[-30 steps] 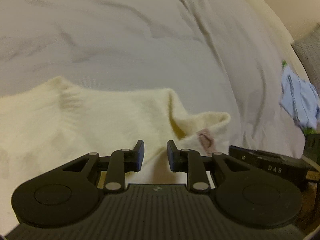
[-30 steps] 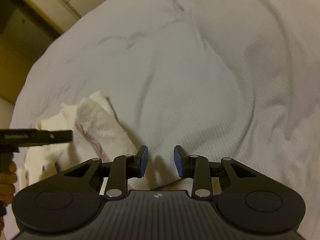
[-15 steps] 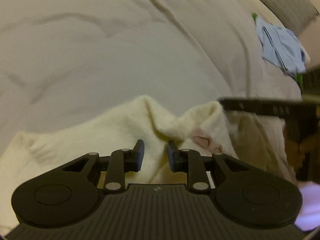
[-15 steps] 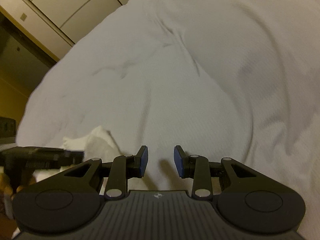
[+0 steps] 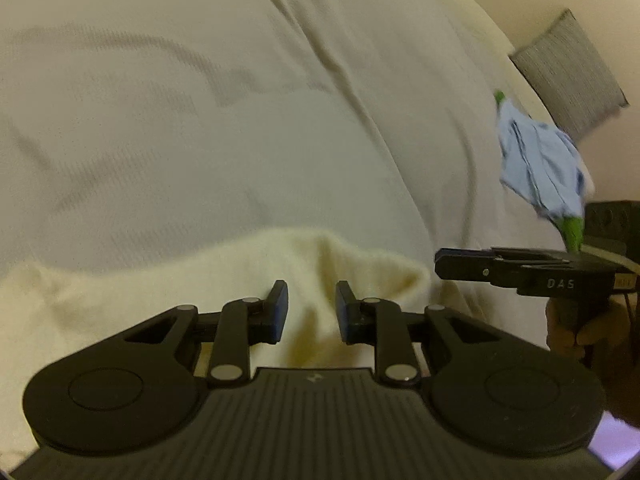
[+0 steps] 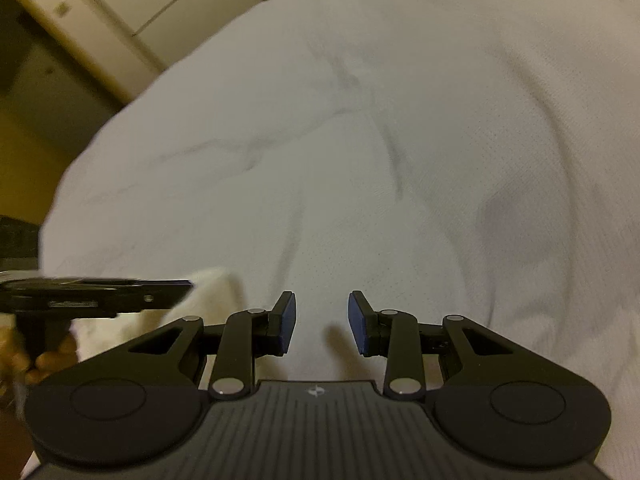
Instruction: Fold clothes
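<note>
Cream garment (image 5: 168, 300): lies crumpled on the white bed cover (image 5: 200, 120), with a raised fold (image 5: 360, 264) just ahead of the left gripper.
Left gripper (image 5: 311, 312): hangs over the near part of the cream garment; jaws apart with nothing between the blue pads (image 5: 280, 312), and the cloth shows through the gap below them.
Right gripper (image 6: 322, 326): sits over bare bed cover (image 6: 360, 160); jaws apart and empty, with only the cover visible between them.
Garment from the right view: a pale edge (image 6: 208, 292) shows to the left of the right gripper's jaws, beside them and not between them.
Grippers to each other: in the left view the right gripper (image 5: 520, 274) reaches in from the right, its tip near the garment's right end; whether it touches the cloth cannot be told.
Blue clothing (image 5: 540, 164): a bunched heap with a green bit, well apart at the far right of the bed.
Grey cushion (image 5: 568, 68): beyond the blue clothing, at the bed's edge.
Containers: none in view.
</note>
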